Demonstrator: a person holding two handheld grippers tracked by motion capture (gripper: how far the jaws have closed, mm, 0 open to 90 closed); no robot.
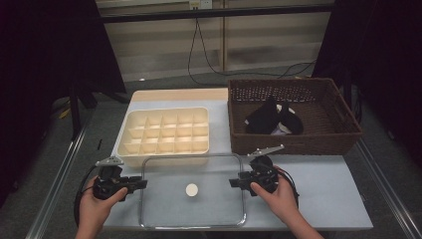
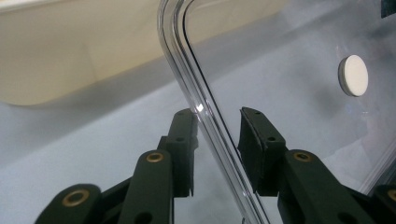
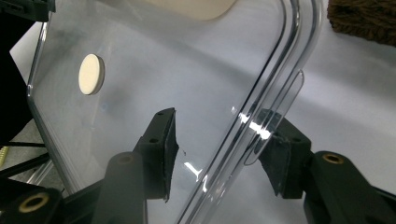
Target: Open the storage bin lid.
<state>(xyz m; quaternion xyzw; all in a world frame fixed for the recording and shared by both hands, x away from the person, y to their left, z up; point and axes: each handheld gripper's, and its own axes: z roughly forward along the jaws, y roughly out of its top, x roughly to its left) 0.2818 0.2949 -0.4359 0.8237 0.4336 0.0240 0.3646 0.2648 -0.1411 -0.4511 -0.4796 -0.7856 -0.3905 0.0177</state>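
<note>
A clear plastic lid (image 1: 194,211) with a white round knob (image 1: 191,189) sits low over the table's front, just before a cream compartment box (image 1: 164,160). My left gripper (image 1: 143,183) straddles its left rim and my right gripper (image 1: 234,183) straddles its right rim, both turned on their sides. In the left gripper view the lid's rim (image 2: 219,140) runs between the jaws of the left gripper (image 2: 218,126); one pad (image 2: 184,140) touches it and the other stands off. In the right gripper view, the right gripper (image 3: 217,135) has one pad (image 3: 280,158) against the lid's tab and the other clear of the lid (image 3: 140,60).
A brown wicker basket (image 1: 293,145) stands at the back right with black cloth items (image 1: 271,119) inside. The cream box (image 2: 70,46) lies close behind the lid. Black frame posts flank the table and a cable hangs behind it.
</note>
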